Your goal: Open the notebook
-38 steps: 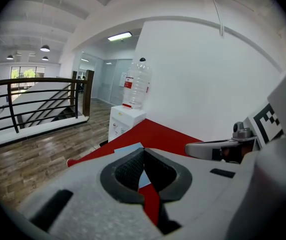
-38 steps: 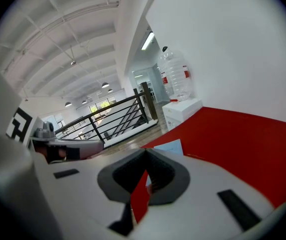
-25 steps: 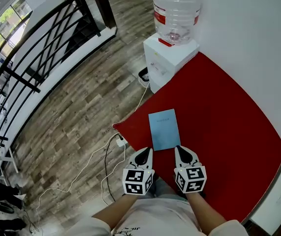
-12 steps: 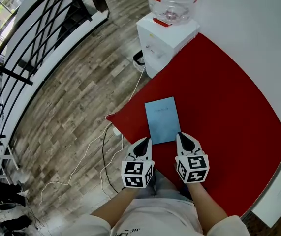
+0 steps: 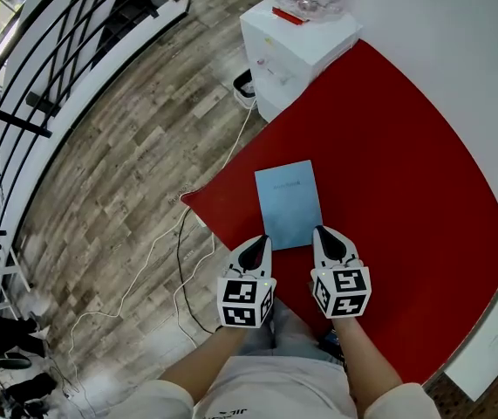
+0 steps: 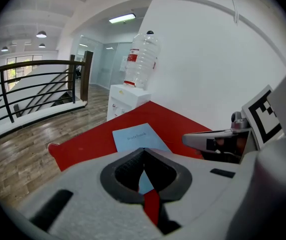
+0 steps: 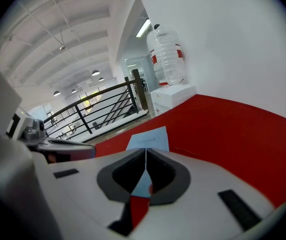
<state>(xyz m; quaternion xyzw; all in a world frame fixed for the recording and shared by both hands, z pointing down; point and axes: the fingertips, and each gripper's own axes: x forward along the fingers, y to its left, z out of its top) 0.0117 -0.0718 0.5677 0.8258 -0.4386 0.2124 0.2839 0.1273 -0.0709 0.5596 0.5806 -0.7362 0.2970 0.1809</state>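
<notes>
A light blue notebook (image 5: 289,203) lies closed and flat on the red table (image 5: 405,164), near its front left corner. My left gripper (image 5: 257,241) hovers just off the notebook's near left corner, jaws shut with nothing between them. My right gripper (image 5: 321,231) hovers at the near right corner, also shut and empty. In the left gripper view the notebook (image 6: 135,136) lies ahead of the shut left gripper (image 6: 143,150), and the right gripper's body shows at the right edge. In the right gripper view the notebook (image 7: 150,138) sits just beyond the shut right gripper (image 7: 146,149).
A white water dispenser (image 5: 296,37) with a clear bottle stands at the table's far left corner. White cables (image 5: 170,251) trail over the wood floor left of the table. A black railing (image 5: 39,59) runs along the far left. A white wall (image 5: 458,51) borders the table on the right.
Both grippers have sunk lower and edged forward to the notebook's near corners. The notebook has not moved. Both stayed shut.
</notes>
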